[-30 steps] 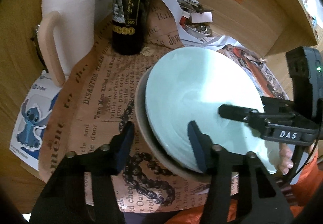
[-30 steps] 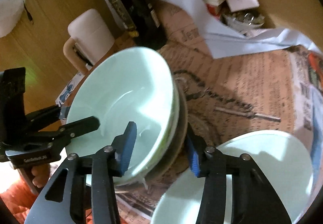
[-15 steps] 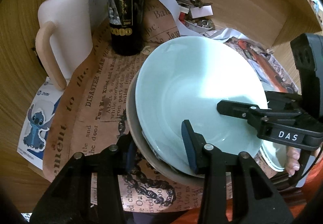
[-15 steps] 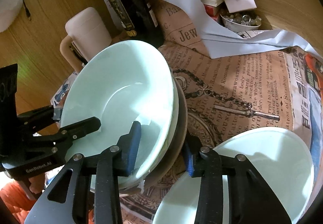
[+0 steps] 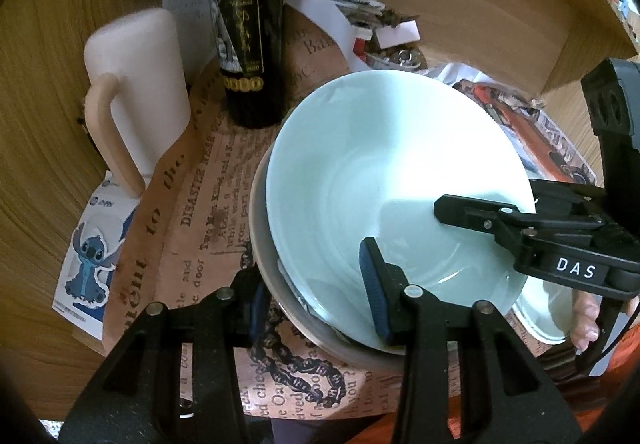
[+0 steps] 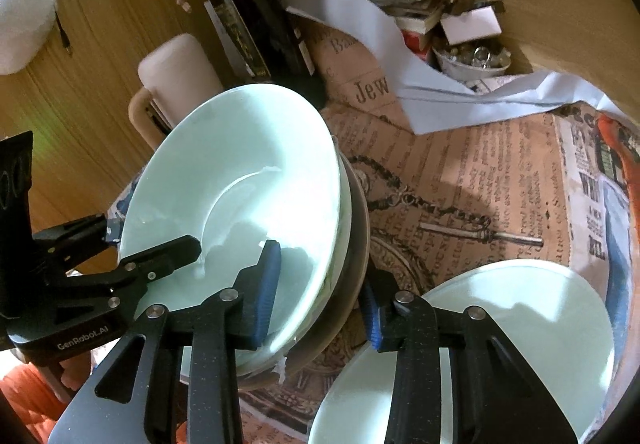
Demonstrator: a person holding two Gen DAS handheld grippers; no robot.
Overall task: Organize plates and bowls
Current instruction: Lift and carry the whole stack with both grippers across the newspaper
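Tilted pale-green bowl (image 5: 384, 179) nests in a grey bowl (image 5: 264, 264), beside a pale-green plate (image 6: 532, 324).

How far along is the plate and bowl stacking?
Done: the pale green bowl nests in the grey bowl as one stack. In hand: the left gripper and right gripper each straddle that stack's rim on opposite sides; I cannot tell whether they are clamped. Remaining: a separate pale green plate lies on the newspaper, apart from the stack.
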